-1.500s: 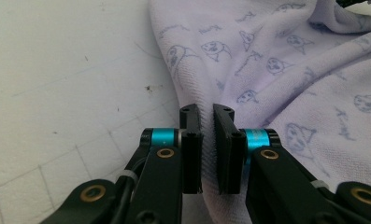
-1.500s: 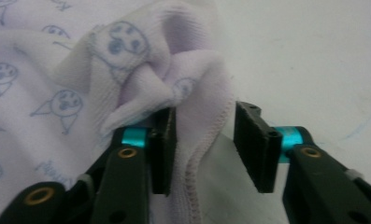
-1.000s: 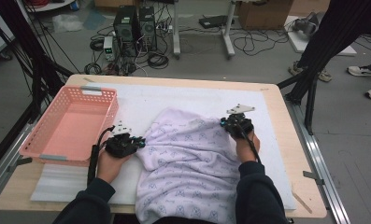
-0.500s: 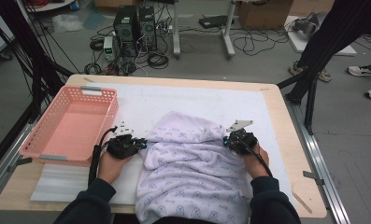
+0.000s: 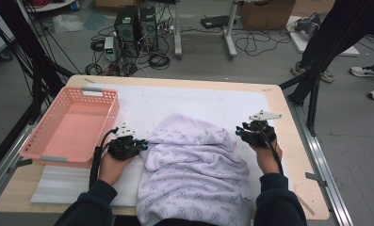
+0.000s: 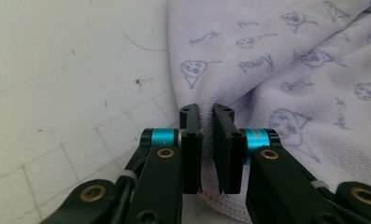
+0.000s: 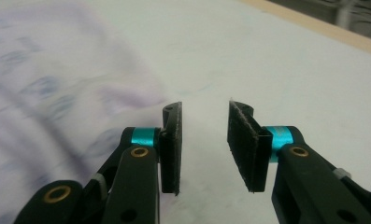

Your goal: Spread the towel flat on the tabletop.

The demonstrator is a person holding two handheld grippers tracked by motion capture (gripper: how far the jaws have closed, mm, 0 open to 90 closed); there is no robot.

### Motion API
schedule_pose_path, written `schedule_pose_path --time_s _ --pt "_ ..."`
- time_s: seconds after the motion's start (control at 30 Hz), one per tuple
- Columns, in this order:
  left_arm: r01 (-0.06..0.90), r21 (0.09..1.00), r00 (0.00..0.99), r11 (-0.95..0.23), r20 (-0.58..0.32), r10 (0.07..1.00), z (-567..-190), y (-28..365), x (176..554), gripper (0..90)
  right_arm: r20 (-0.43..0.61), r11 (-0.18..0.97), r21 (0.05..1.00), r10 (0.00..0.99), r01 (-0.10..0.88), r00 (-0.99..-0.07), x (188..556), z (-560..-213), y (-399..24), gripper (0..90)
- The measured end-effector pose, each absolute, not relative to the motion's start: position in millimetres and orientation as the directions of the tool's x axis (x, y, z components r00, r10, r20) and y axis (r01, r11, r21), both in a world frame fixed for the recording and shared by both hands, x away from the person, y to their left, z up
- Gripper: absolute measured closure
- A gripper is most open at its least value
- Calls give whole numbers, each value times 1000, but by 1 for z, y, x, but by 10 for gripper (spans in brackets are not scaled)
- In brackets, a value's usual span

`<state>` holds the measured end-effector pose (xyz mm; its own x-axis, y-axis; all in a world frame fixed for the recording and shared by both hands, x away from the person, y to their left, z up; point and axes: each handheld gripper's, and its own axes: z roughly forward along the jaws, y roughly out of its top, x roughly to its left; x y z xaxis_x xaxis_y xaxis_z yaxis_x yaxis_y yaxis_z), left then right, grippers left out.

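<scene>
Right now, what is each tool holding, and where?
Left tool pinches the lilac towel at its hemmed left edge. Right tool, its jaws just opening, holds nothing.

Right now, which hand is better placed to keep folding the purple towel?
Probably the left. The left claw is shut on the towel hem, while the right claw, jaws just opened with nothing between them, sits beside it.

One lavender printed terry towel [image 5: 194, 165], one pink slatted plastic basket [image 5: 69, 129], one white foam mat [image 5: 213, 101] over one wooden table [image 5: 288, 136], and two black handheld grippers: left [image 5: 144, 146], right [image 5: 239, 133]
</scene>
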<state>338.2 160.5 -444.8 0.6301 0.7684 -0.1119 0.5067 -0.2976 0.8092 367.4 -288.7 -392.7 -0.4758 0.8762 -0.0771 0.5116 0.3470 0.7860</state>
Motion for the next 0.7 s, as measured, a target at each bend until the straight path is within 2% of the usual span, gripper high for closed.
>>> schedule_pose_path --time_s 0.23,0.4,0.53,0.6,0.63,0.67,0.7 --pt "506 811 630 -293 -116 768 -445 161 339 804 -82 361 752 881 552 -466 397 -417 -274 637" --pt "506 811 634 -293 -119 764 -445 161 339 804 92 298 726 851 620 -517 412 -438 -254 579" --pt "504 813 635 -292 -120 763 -445 160 338 804 102 292 726 849 623 -518 412 -441 -245 568" --pt "505 811 637 -294 -120 761 -445 160 338 804 90 304 726 847 617 -524 410 -442 -241 614" --pt "504 812 638 -295 -120 760 -445 159 338 804 126 299 718 832 629 -540 409 -441 -240 776" --pt "504 812 638 -294 -121 760 -445 159 338 804 126 299 718 832 629 -540 409 -441 -240 776" --pt "504 812 638 -295 -120 761 -446 158 338 804 142 306 716 817 628 -559 409 -441 -240 825"
